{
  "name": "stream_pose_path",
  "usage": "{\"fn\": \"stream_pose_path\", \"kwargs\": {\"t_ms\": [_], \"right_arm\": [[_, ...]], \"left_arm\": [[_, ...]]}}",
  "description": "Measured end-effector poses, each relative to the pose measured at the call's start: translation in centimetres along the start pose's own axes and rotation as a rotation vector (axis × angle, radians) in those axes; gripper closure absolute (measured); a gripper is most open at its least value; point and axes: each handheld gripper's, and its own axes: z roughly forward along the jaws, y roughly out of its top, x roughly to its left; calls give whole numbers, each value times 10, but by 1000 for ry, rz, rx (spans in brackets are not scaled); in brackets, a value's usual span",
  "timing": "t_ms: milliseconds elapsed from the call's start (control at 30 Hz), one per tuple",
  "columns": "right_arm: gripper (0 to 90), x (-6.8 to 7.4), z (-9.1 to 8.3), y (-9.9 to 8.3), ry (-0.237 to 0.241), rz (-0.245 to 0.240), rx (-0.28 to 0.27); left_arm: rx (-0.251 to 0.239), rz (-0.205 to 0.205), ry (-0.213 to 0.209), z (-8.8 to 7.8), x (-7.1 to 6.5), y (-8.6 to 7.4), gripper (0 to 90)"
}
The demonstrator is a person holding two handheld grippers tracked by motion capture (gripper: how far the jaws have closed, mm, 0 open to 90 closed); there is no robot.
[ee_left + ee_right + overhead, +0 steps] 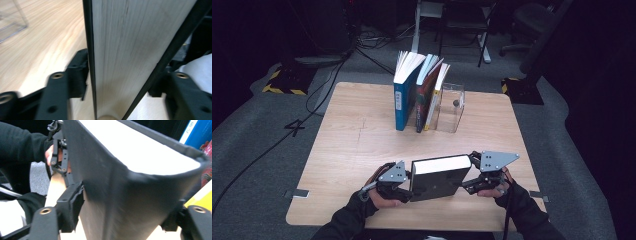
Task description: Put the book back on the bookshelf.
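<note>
A thick black book (pixel 439 175) stands on edge near the front of the wooden table (pixel 352 145), white page block up. My left gripper (pixel 408 185) holds its left end. In the left gripper view the page edge (pixel 120 50) runs between the jaws of the left gripper (pixel 122 78), and both pads lie against the black covers. My right gripper (pixel 470 172) holds the right end. In the right gripper view the rounded spine (pixel 150 195) sits between the jaws of the right gripper (pixel 125 210), with a pad pressed on each cover. The left hand and its gripper (pixel 58 155) show beyond the book.
At the back middle a blue book (pixel 402 100), a dark red book (pixel 424 97) and a yellow-edged book (pixel 434 102) stand leaning against a clear plastic box (pixel 452 107). Cables and chair bases lie on the floor behind the table.
</note>
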Motion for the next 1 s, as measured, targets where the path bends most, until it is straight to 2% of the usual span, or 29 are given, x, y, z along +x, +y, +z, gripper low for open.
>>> {"fn": "stream_pose_path", "kwargs": {"t_ms": [100, 200, 300, 367, 433, 533, 700, 833, 867, 1000], "right_arm": [[426, 3, -2, 2, 11, -15, 6], [467, 8, -3, 7, 15, -14, 12], [481, 10, -1, 14, 9, -18, 12], [490, 12, 0, 21, 2, -10, 18], [488, 14, 2, 27, -15, -14, 44], [488, 14, 5, 33, -26, 16, 84], [489, 13, 11, 43, -25, 42, 155], [463, 14, 22, 47, -36, 78, 193], [473, 14, 22, 47, -59, 83, 178], [491, 13, 21, 47, -55, 89, 171]], "left_arm": [[31, 6, 50, -6, 2, -2, 368], [48, -8, 90, -11, 5, -6, 346], [39, -22, 126, -12, 6, -7, 340], [38, -12, 142, -12, 7, -8, 364], [23, -22, 167, -11, 6, -9, 361], [16, -8, 203, -9, 4, -10, 349], [24, 10, 212, -1, -2, -8, 341], [24, 6, 224, 2, -4, -7, 313], [23, -3, 225, 2, -3, -7, 315], [31, 4, 227, 1, -4, -6, 314]]}}
